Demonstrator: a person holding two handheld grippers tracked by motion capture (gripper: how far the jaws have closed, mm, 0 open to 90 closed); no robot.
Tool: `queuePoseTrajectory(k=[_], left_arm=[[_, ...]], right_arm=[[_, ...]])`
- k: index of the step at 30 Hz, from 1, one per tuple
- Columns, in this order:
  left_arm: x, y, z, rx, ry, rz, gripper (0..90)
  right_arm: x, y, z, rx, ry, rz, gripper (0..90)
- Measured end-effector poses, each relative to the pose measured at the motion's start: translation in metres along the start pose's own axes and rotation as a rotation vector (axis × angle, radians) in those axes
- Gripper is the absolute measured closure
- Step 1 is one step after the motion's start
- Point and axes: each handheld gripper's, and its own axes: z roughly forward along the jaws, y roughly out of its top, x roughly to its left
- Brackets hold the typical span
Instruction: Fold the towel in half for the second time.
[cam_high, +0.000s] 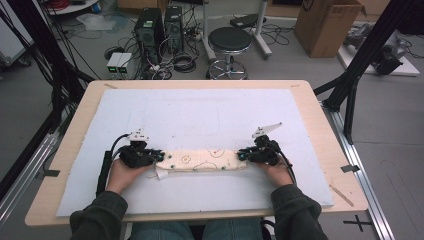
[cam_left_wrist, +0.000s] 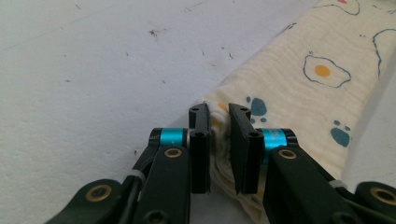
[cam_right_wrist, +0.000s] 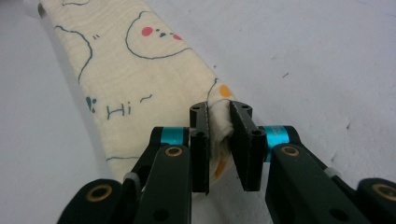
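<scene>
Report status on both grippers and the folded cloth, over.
Left hand-held gripper shut on one end of the folded cloth. Right hand-held gripper shut on the other end. Cloth flat on the white mat. Nothing in the way.

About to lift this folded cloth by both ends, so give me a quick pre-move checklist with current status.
1. Left gripper clamped on the end of the cloth: ok, fabric is bunched between its pads.
2. Right gripper clamped on the opposite end: ok, fabric is pinched between its pads.
3. Cloth stretched straight between the two grippers: ok, it lies as a flat folded strip on the white mat.
4. All folded layers caught in each grip: cannot tell.
5. Loose flap near the left end: not ok, a corner sticks out below the strip.
6. Mat beyond the cloth free of obstacles: ok.
</scene>
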Motion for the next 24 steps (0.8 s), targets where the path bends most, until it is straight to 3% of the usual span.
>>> queuePoseTrajectory(k=[13, 18, 24], left_arm=[[-0.004, 0.003, -0.009, -0.052, 0.025, -0.002, 81.3], [-0.002, 0.006, -0.012, -0.088, 0.032, -0.034, 81.5], [-0.001, 0.013, -0.012, -0.105, 0.045, -0.042, 81.6]], right_arm=[[0.009, 0.009, -0.007, 0.006, -0.028, -0.055, 80.2], [0.008, 0.013, -0.009, 0.006, -0.039, -0.061, 80.2], [0.006, 0.021, -0.011, 0.003, -0.054, -0.076, 80.3]])
